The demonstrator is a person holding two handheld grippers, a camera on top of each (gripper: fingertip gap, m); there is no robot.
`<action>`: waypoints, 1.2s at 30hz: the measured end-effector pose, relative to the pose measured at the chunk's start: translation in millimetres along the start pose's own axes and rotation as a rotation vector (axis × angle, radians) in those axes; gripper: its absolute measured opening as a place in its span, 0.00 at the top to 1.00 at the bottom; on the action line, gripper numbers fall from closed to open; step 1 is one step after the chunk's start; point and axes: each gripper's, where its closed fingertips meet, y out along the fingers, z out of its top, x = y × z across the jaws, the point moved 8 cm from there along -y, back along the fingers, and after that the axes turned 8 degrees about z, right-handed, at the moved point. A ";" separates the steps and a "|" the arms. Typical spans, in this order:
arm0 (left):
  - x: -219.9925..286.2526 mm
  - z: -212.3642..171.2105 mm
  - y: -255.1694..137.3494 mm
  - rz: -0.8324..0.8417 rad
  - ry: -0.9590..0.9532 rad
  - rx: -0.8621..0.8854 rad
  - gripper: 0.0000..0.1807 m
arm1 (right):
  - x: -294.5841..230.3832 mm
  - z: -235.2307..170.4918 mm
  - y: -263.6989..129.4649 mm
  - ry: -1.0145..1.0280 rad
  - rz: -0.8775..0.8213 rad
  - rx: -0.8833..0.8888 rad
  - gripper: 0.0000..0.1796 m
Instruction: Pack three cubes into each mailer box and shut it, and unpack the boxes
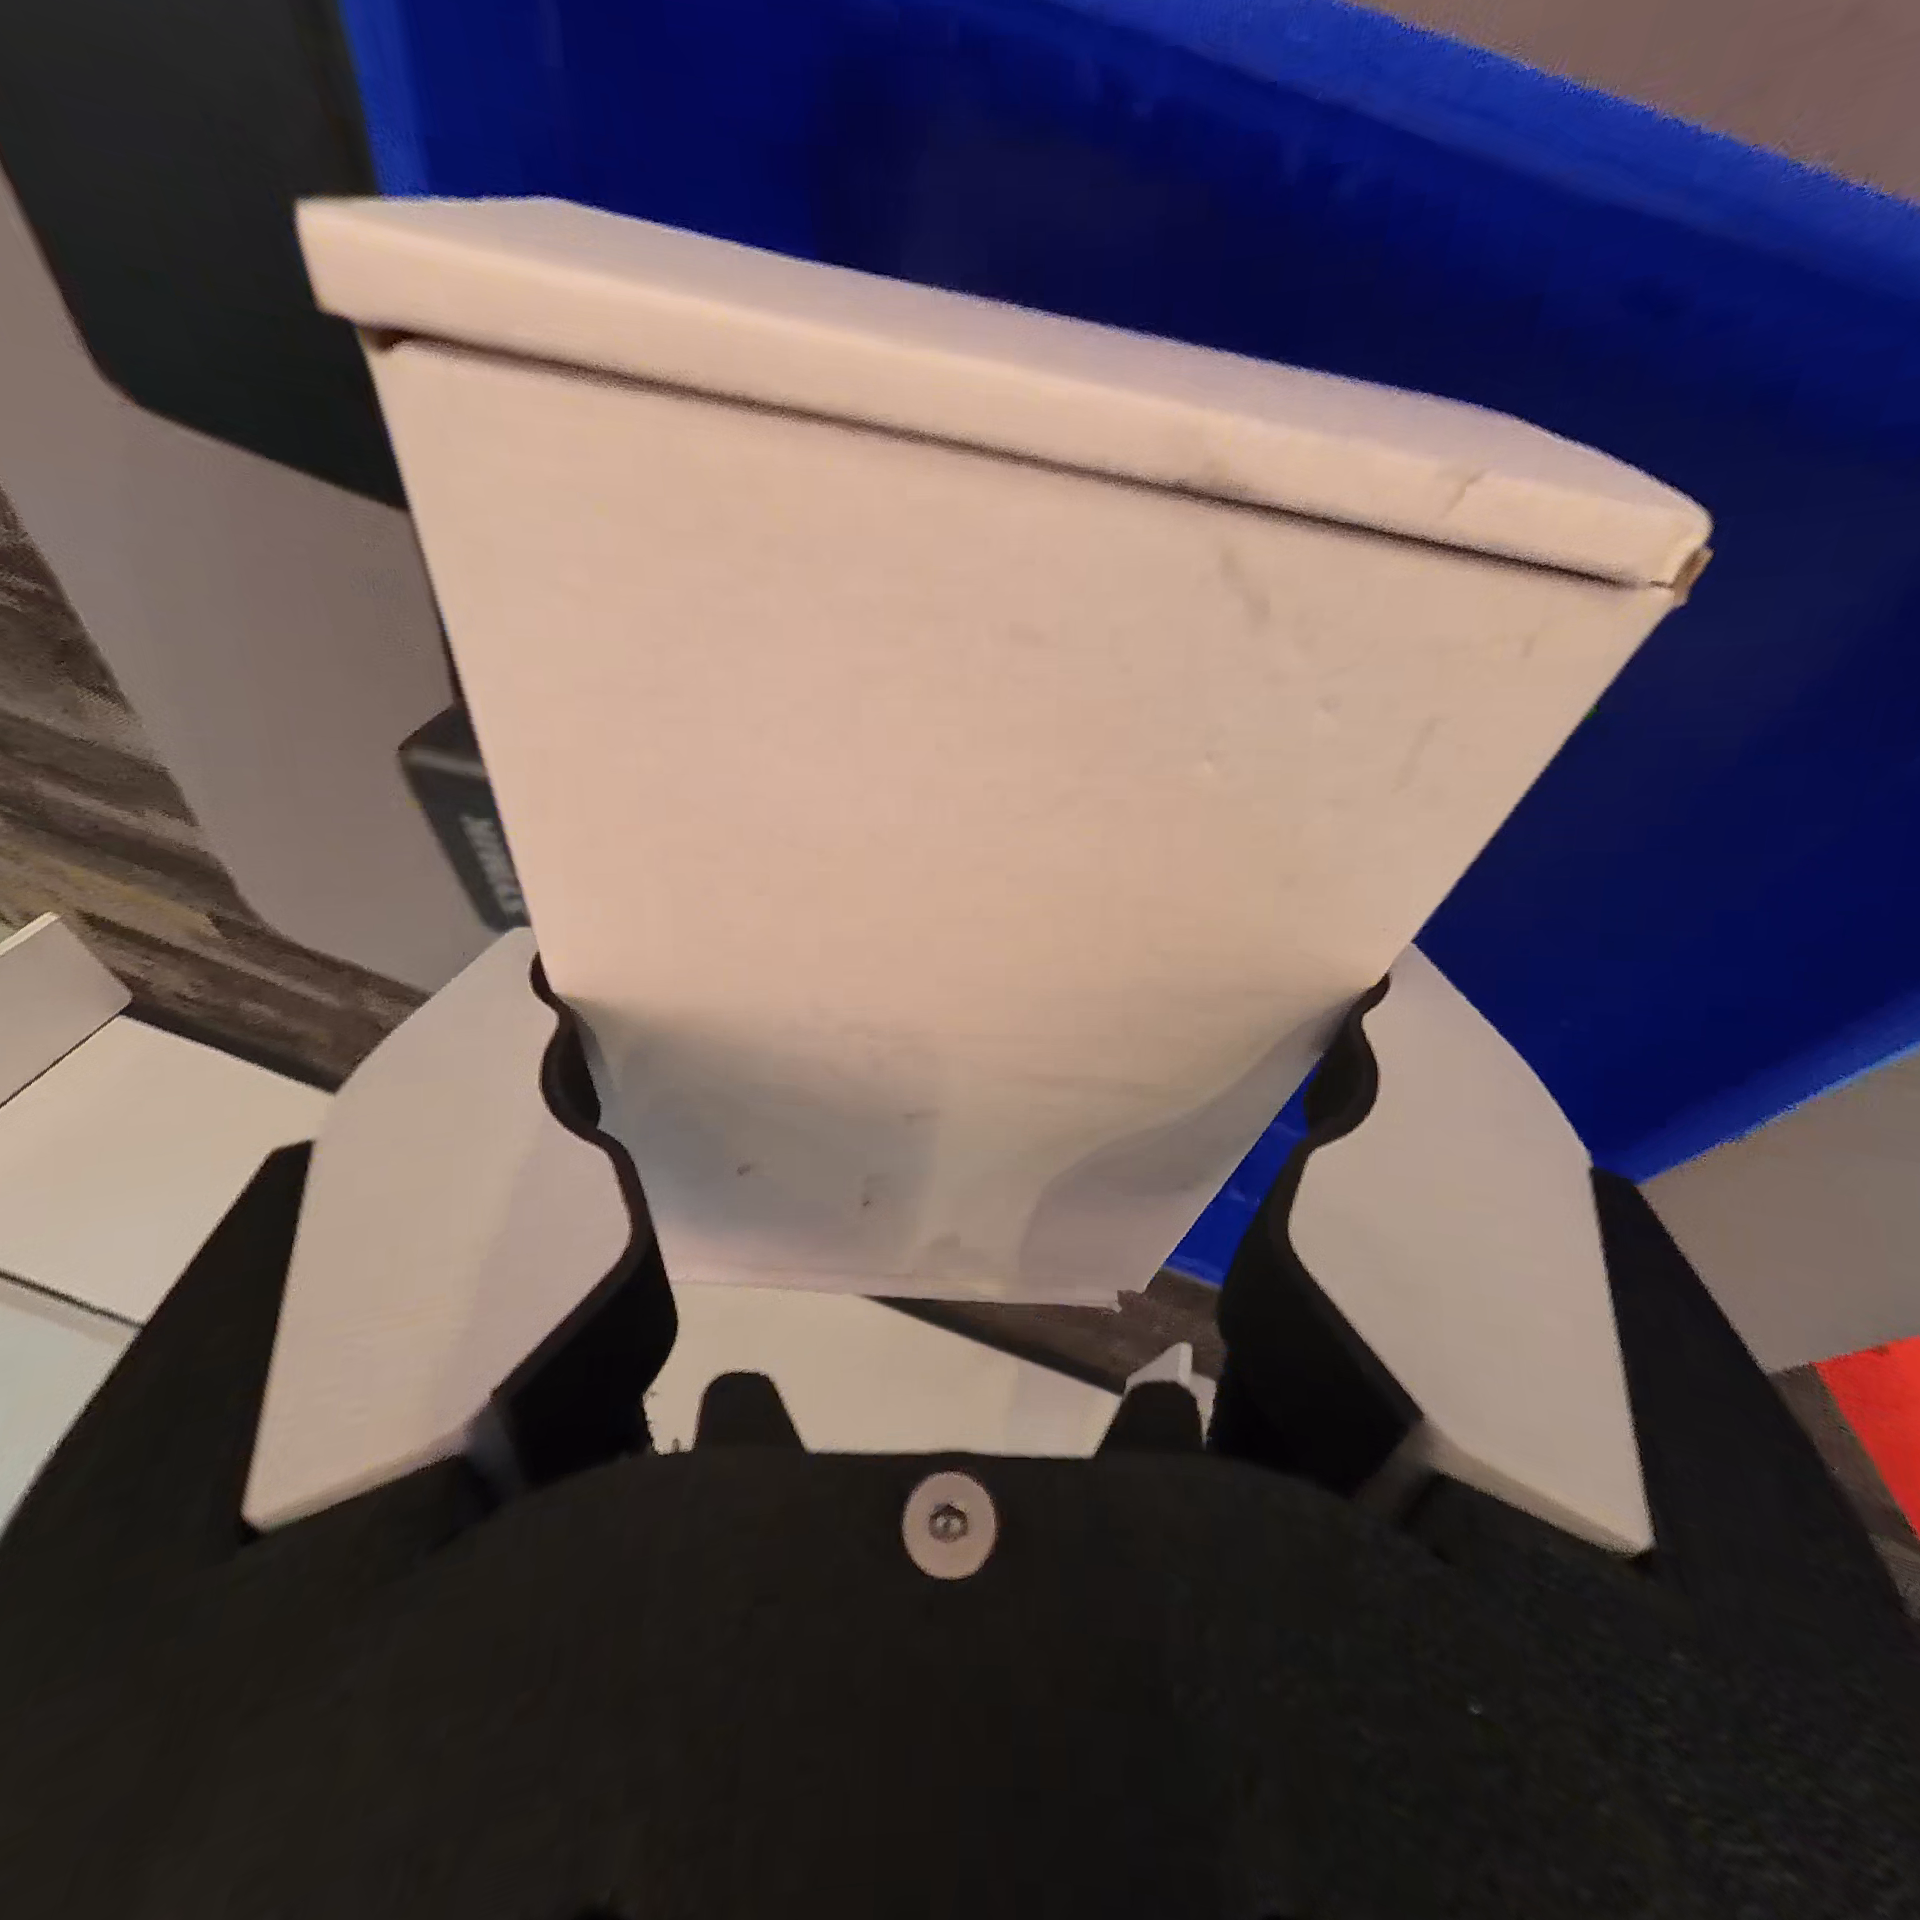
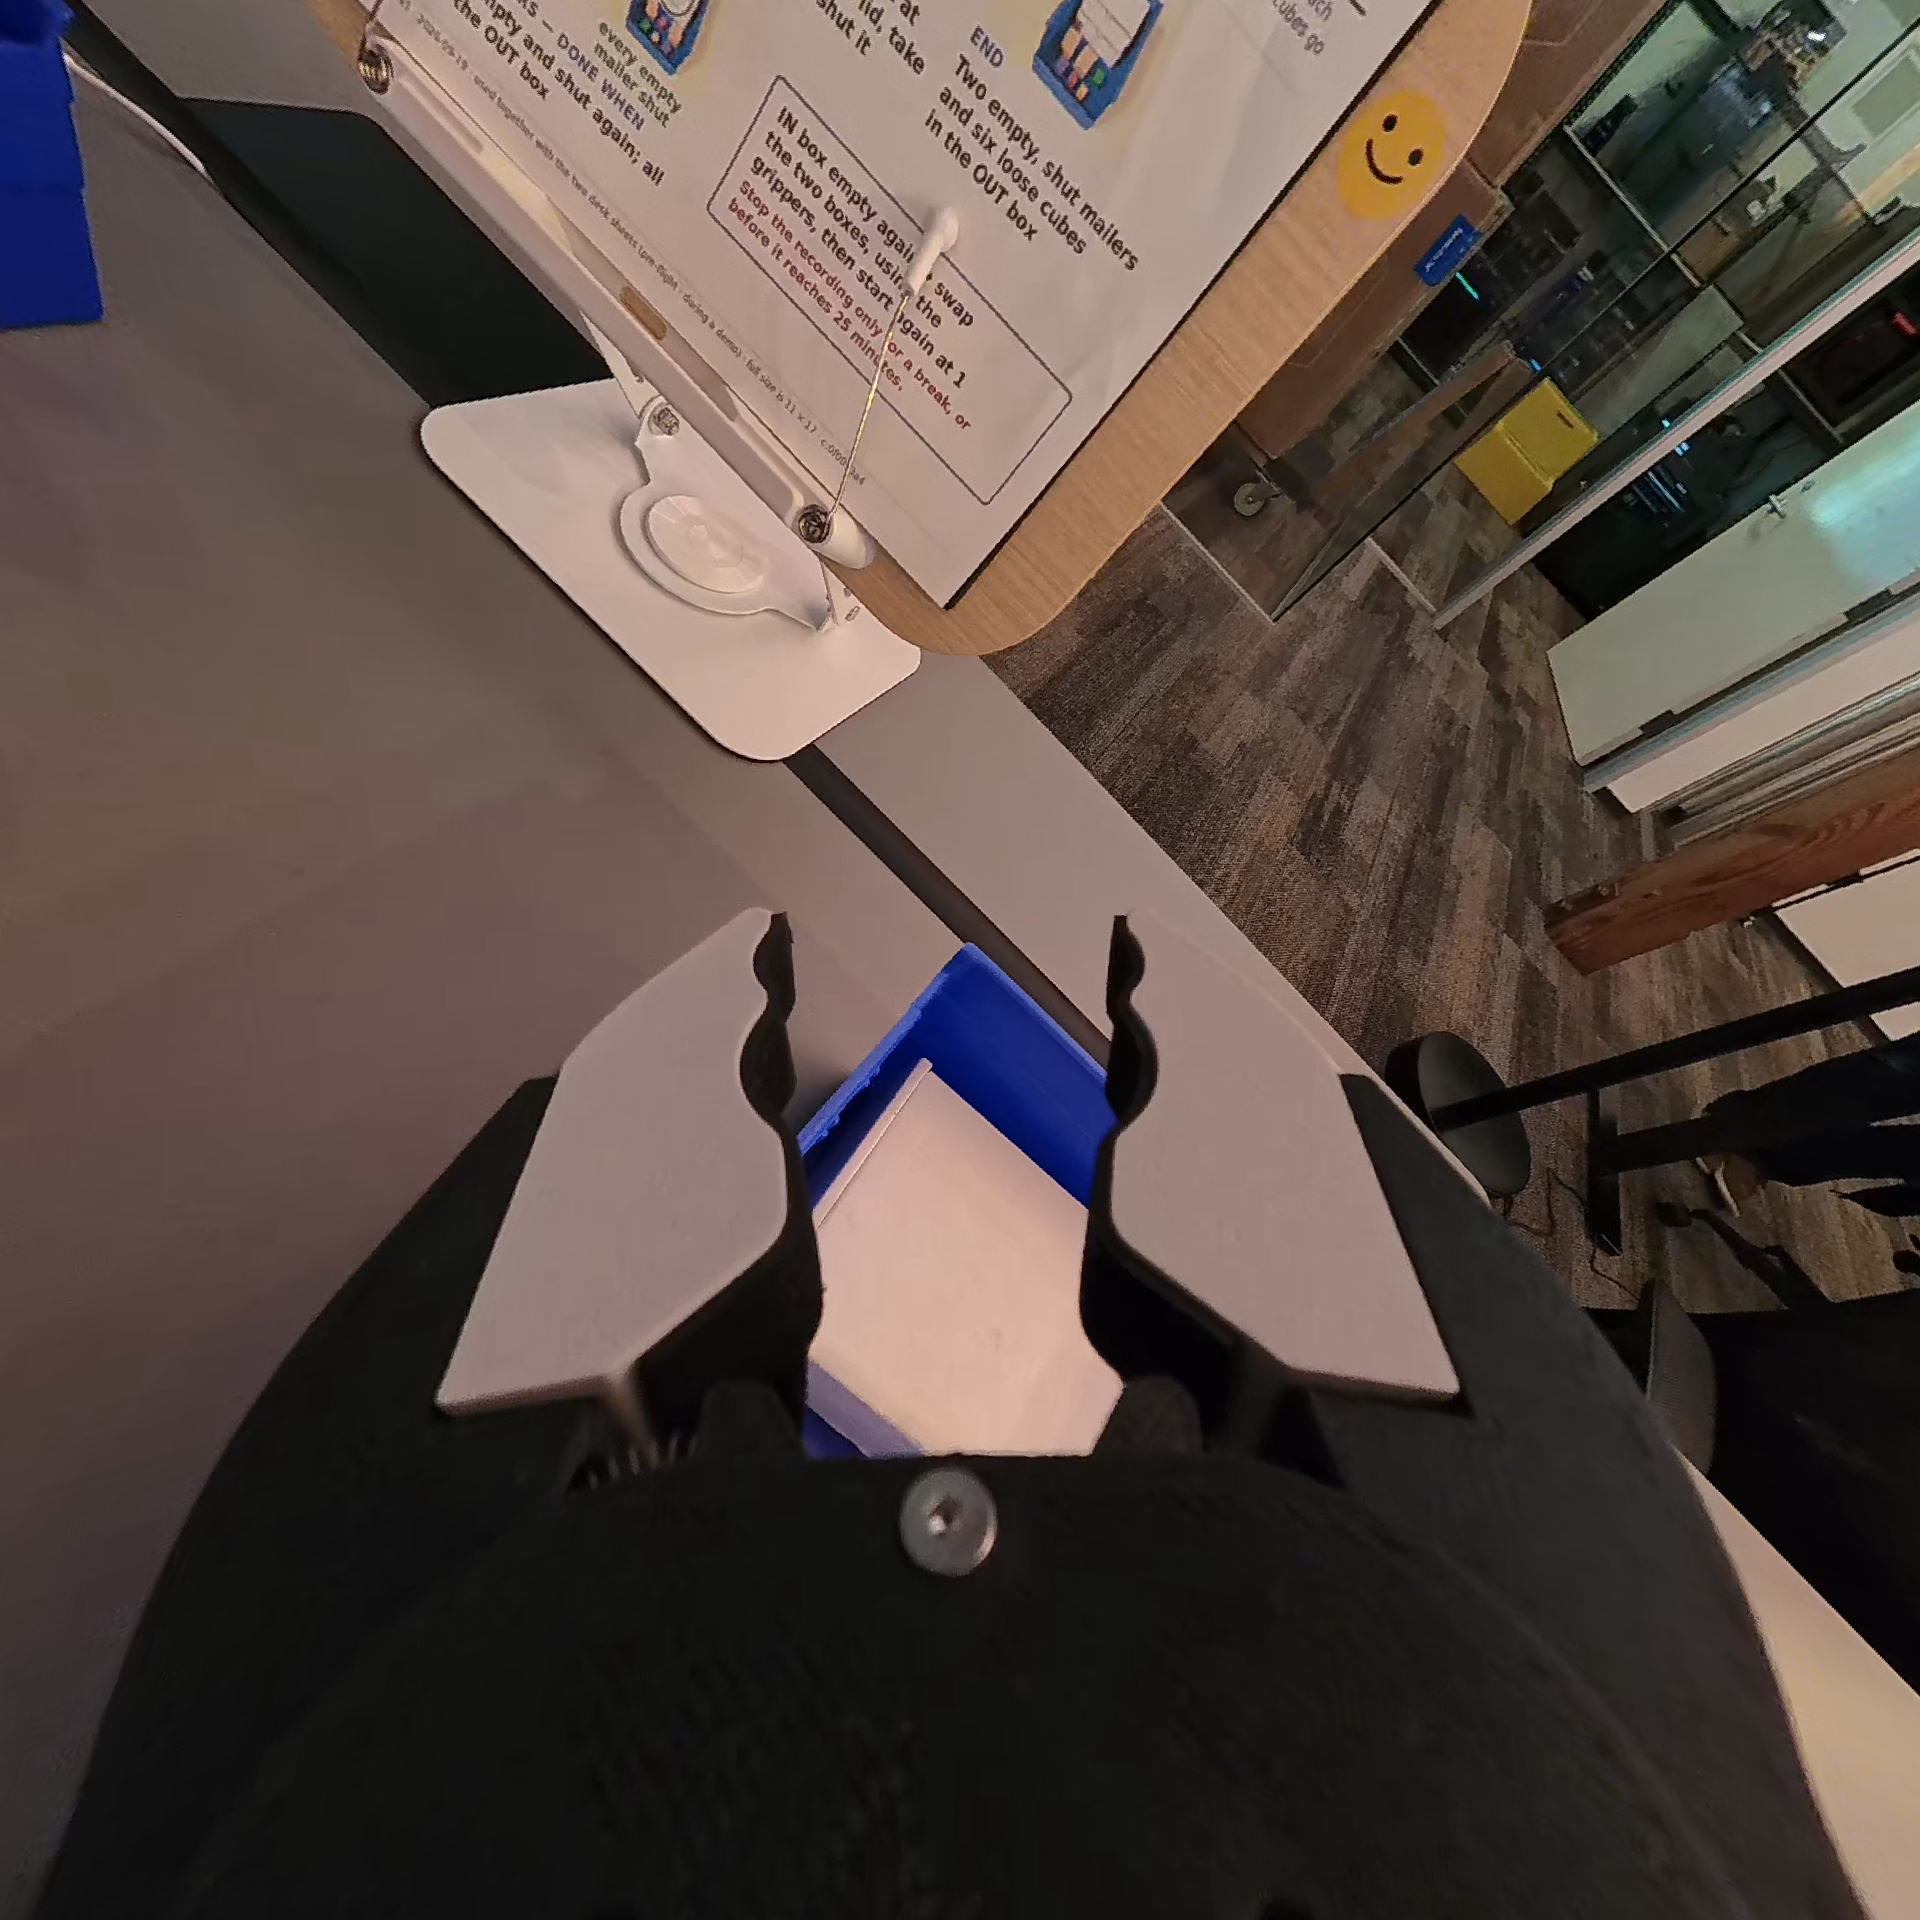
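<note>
My left gripper (image 1: 961,1023) is shut on a white mailer box (image 1: 935,665) with its lid closed. It holds the box in the air in front of a large blue bin (image 1: 1558,312). A red patch (image 1: 1870,1423), perhaps a cube, shows at the right edge. My right gripper (image 2: 951,940) is open and empty. It hovers above another blue bin (image 2: 997,1023) that holds a second white mailer box (image 2: 956,1288), seen between the jaws.
A grey table (image 2: 260,831) runs under both grippers. A white stand base (image 2: 665,561) carries an instruction board (image 2: 935,208) at the table's back. A blue bin corner (image 2: 42,187) sits at far left. Beyond the table edge lies carpet floor (image 2: 1351,779).
</note>
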 end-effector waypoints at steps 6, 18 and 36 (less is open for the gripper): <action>-11.0 8.2 -49.5 0.108 0.027 -0.022 0.26 | 2.5 -2.3 -4.5 0.000 -0.013 -0.018 0.67; 58.1 151.9 -116.0 0.057 0.185 0.221 0.26 | 6.0 -17.2 -37.8 -0.008 0.071 0.016 0.66; 137.4 256.8 -24.5 -0.210 0.226 0.111 0.26 | -15.3 -29.9 -107.8 -0.090 0.168 0.117 0.61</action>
